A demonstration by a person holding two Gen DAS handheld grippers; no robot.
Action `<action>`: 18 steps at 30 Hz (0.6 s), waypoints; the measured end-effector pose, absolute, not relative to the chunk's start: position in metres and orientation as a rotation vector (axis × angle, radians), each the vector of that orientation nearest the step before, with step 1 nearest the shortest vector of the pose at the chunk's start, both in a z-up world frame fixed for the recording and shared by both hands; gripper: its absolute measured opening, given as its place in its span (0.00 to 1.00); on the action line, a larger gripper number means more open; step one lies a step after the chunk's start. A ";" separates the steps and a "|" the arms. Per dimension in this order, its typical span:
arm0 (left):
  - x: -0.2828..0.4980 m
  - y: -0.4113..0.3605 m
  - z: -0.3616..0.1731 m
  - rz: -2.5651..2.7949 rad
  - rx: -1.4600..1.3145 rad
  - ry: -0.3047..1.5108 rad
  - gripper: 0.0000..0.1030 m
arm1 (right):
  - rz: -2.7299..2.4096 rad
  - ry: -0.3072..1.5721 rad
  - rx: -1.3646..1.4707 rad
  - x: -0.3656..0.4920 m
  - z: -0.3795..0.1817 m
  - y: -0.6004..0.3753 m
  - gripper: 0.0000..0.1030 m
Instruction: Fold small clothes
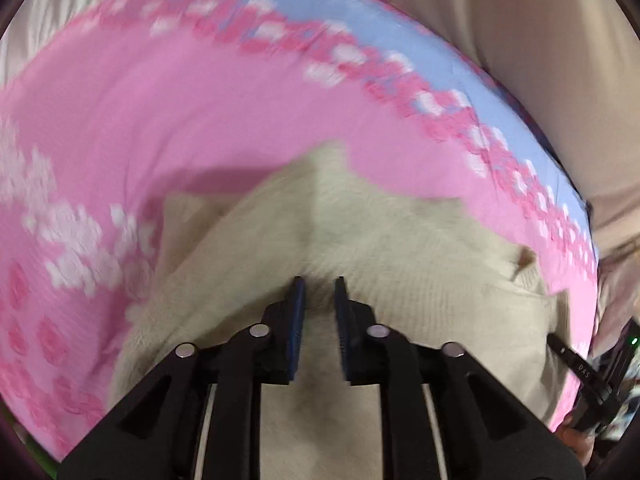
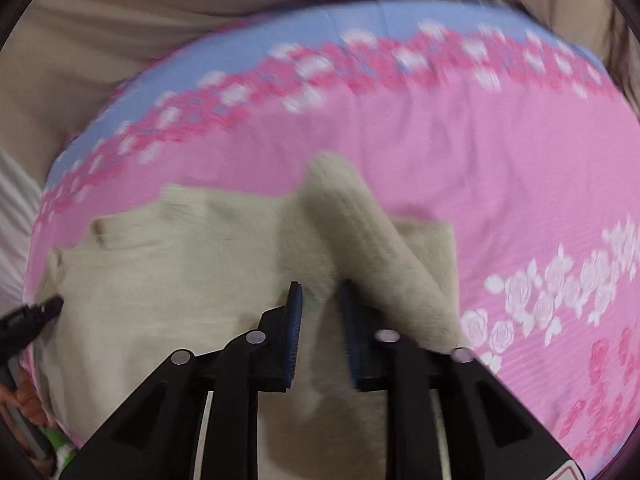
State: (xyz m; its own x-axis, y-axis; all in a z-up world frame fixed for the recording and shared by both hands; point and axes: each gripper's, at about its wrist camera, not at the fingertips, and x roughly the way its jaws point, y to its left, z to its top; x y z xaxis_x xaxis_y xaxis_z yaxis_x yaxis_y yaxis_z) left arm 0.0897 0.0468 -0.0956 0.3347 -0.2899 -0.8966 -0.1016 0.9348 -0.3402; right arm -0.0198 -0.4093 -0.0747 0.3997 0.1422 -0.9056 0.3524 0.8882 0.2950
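I'm gripping the beige knit sweater (image 2: pixel 168 280) with both: right gripper (image 2: pixel 320 300) pinching a raised fold, left gripper (image 1: pixel 319 296) clamping its hem. It's lying on the pink floral bedsheet (image 2: pixel 500 184). I'm thinking lift evenly, since that sheet's wrinkling beside the sweater.

A plain beige knit is presented by the garment (image 2: pixel 192 264). The bedsheet (image 2: pixel 460 148) is coloured pink, printed with white and deeper pink roses, and edged by a light blue band. Black bodies and blue pads (image 1: pixel 297 320) are noted on the grippers. Beige curtains (image 1: pixel 540 32) are recorded behind.
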 end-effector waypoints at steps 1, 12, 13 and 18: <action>0.088 0.052 -0.092 -0.129 -0.395 1.225 0.11 | -0.144 1.157 0.508 -0.023 -0.068 -0.412 0.12; 0.111 0.070 -0.097 -0.099 -0.375 1.205 0.13 | -0.184 1.176 0.531 -0.002 -0.075 -0.430 0.12; 0.112 0.072 -0.097 -0.105 -0.381 1.208 0.13 | -0.173 1.156 0.522 -0.004 -0.067 -0.427 0.14; 0.111 0.066 -0.098 -0.097 -0.347 1.194 0.13 | -0.151 1.212 0.346 0.004 -0.089 -0.410 0.15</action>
State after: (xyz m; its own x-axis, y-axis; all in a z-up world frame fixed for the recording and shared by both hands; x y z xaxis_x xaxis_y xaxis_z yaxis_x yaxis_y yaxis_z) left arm 0.1106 0.0663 -0.0976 0.3711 -0.2555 -0.8928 -0.1079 0.9430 -0.3147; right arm 0.0036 -0.4096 -0.0893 0.3491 0.0690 -0.9345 0.2970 0.9377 0.1802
